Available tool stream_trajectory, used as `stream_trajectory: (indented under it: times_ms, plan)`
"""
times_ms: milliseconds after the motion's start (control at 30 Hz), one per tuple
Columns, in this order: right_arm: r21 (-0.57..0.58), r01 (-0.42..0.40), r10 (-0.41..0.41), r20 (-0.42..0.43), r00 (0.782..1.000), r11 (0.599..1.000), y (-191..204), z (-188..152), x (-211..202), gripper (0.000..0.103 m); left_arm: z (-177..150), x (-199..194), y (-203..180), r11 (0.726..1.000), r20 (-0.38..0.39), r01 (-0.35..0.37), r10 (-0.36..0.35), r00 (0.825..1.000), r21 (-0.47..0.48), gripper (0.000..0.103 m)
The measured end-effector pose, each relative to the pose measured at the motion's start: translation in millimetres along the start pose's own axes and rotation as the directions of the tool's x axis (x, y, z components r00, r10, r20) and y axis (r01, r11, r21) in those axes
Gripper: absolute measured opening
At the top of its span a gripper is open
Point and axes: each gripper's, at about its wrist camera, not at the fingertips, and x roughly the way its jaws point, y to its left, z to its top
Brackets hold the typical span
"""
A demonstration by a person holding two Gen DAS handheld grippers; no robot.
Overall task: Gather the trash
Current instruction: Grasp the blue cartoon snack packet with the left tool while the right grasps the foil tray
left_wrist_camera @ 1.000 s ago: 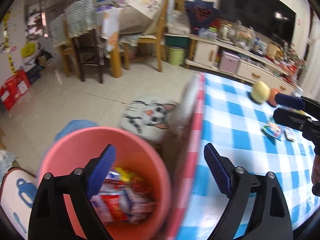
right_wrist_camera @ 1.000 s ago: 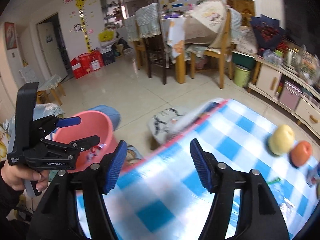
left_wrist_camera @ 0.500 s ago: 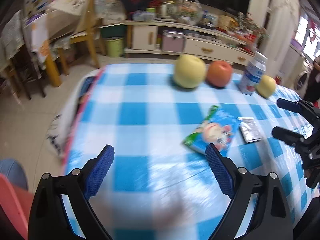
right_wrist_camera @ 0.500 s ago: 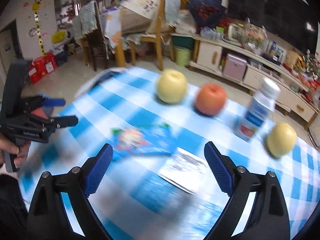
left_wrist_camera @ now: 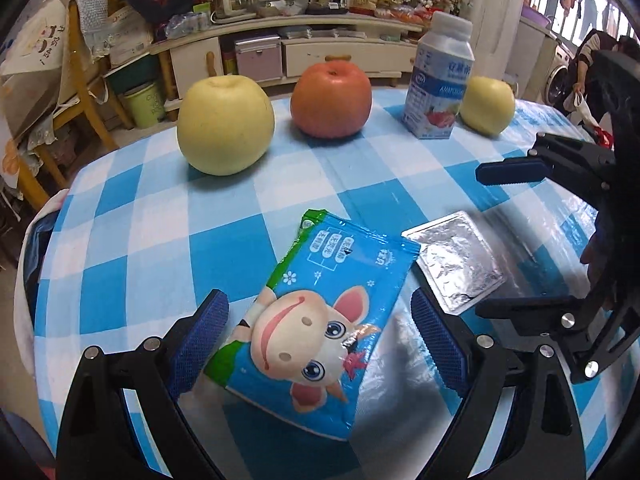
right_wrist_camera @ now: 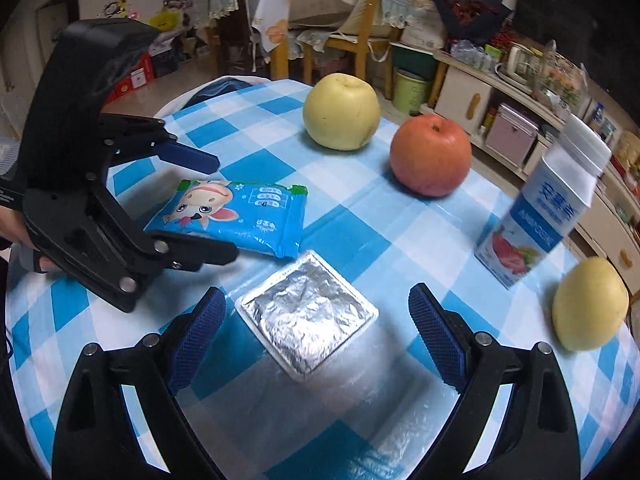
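Tablecloth point(left_wrist_camera: 152, 240), no longer bucket, below

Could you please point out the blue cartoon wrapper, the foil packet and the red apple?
blue cartoon wrapper point(left_wrist_camera: 320, 316): left wrist view, cartoon face.
foil packet point(right_wrist_camera: 306, 314): right wrist view, crinkled centre.
red apple point(right_wrist_camera: 430, 156): right wrist view, front skin.

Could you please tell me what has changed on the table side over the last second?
Both grippers swung from the pink bucket to the table. The left gripper now straddles the blue wrapper; the right gripper, its jaws just opened wider, frames the foil packet. Nothing is gripped; the trash and fruit lie unmoved.
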Motion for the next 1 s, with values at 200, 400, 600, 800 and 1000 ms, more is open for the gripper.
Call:
stream_trajectory:
  times_ms: [200, 400, 600, 800, 1000]
  plan:
    - [-0.095, -0.04, 0.037, -0.038, 0.999, 0.995, 4.0, 0.0, 12.0, 0.093, -0.5, 7.8, 3.8, 1.0, -0.033, -0.007, 0.007, 0.999, 0.014, 0.092]
    - [-0.194, -0.071, 0.059, -0.069, 0.996, 0.978, 3.4, 1.8, 18.0, 0.094, 0.2, 10.8, 4.7, 1.0, -0.04, -0.007, 0.007, 0.999, 0.018, 0.093]
    - [-0.26, -0.114, 0.087, -0.11, 0.99, 0.959, 3.3, 5.2, 29.8, 0.094, 1.9, 13.8, 1.7, 1.0, -0.034, -0.009, 0.01, 0.999, 0.027, 0.094]
    - [-0.249, -0.168, 0.139, -0.13, 0.982, 0.954, -2.7, 9.3, 36.2, 0.095, 1.6, 14.8, 2.3, 1.0, -0.028, -0.007, 0.008, 1.0, 0.03, 0.096]
    - [-0.23, -0.213, 0.186, -0.136, 0.973, 0.949, -9.1, 8.6, 39.1, 0.097, 0.7, 15.2, 3.1, 0.999, -0.022, -0.002, 0.003, 1.0, 0.035, 0.097]
